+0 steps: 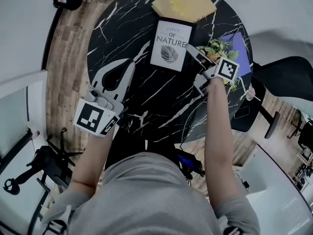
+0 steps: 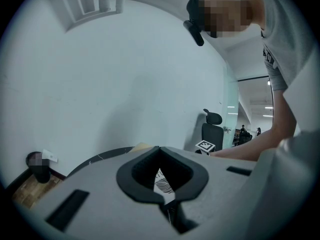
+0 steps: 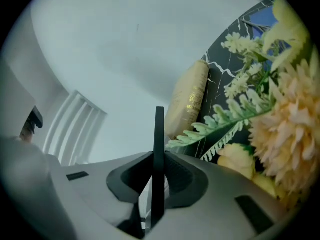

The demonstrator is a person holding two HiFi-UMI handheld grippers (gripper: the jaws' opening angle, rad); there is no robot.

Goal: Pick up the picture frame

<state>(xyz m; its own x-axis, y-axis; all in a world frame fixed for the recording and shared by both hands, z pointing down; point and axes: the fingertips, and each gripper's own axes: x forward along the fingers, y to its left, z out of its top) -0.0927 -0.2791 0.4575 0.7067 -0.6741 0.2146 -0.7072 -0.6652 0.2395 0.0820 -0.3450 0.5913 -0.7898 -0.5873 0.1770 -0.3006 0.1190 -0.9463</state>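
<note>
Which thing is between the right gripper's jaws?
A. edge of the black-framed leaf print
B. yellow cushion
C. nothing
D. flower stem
A: in its own view the right gripper clamps the thin dark edge of the black-framed leaf print.
</note>
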